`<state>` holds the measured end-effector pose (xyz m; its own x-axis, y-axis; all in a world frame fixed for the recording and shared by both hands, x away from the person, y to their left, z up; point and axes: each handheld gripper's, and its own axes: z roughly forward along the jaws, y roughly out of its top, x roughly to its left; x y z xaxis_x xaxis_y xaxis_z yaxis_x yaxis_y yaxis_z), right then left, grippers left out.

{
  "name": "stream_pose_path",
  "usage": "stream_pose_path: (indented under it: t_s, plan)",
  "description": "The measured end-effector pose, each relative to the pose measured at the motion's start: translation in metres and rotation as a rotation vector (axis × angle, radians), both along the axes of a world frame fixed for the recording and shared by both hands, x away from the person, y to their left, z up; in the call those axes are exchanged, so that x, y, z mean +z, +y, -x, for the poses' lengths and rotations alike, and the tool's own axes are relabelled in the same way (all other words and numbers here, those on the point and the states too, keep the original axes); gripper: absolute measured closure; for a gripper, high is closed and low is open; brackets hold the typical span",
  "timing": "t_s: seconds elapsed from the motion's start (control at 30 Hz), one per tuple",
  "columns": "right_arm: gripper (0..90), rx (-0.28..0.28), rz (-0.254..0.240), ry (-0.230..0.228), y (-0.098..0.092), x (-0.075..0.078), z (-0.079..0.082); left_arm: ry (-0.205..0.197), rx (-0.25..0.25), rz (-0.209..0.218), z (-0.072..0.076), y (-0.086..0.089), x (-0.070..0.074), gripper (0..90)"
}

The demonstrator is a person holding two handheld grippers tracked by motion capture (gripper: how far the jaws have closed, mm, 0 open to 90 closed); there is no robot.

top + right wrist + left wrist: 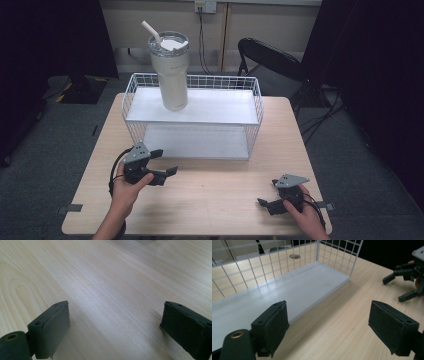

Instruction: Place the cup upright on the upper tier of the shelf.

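Tumbler and wire rack sit at the far half of the wooden table, the cream cup standing upright on the rack's top shelf toward its left end, lid on and straw slanting up to the left. That height probably keeps the cup easy to reach from the front, where the rack has no mesh, while the wire rim around the shelf guards the back and sides. The lower shelf lies bare. Both tools rest low near the person's edge of the table, well apart from the cup and from each other, which reads as a ready stance before any reach. The left gripper is nearest the rack, just in front of its lower left corner and angled to the right; its jaws are spread wide and hold nothing, with the pads framing bare table and the shelf's front edge. The right gripper sits near the table's right front corner, pointing left, its jaws likewise wide apart and empty over plain wood, touching nothing that can be seen. In my judgement the left one is better placed to go for the cup.
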<state>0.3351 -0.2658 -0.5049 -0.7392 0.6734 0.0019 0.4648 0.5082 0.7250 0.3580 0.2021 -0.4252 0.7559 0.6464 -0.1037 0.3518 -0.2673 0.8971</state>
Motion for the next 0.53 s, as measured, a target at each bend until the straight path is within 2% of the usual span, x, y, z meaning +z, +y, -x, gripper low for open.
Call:
stream_pose_path:
  t_s: [0.03, 0.1, 0.3, 0.37, 0.43, 0.53]
  plan:
    - [7.7, 0.000, 0.000, 0.000, 0.000, 0.000, 0.000, 0.000, 0.000, 0.000, 0.000, 0.000, 0.000, 15.7]
    - [7.7, 0.000, 0.000, 0.000, 0.000, 0.000, 0.000, 0.021, -0.005, 0.003, 0.004, -0.001, -0.016, 15.7]
    - [7.7, 0.000, 0.000, 0.000, 0.000, 0.000, 0.000, 0.049, -0.006, -0.011, 0.008, -0.003, -0.042, 15.7]
    - [7.7, 0.000, 0.000, -0.001, 0.000, 0.000, 0.000, 0.055, -0.007, -0.016, 0.009, -0.002, -0.044, 15.7]
    - [7.7, 0.000, 0.000, 0.000, 0.000, 0.000, 0.000, 0.076, -0.004, -0.042, 0.010, -0.002, -0.051, 15.7]
    - [7.7, 0.000, 0.001, -0.001, 0.000, 0.000, 0.000, 0.080, 0.003, -0.063, 0.010, -0.003, -0.053, 15.7]
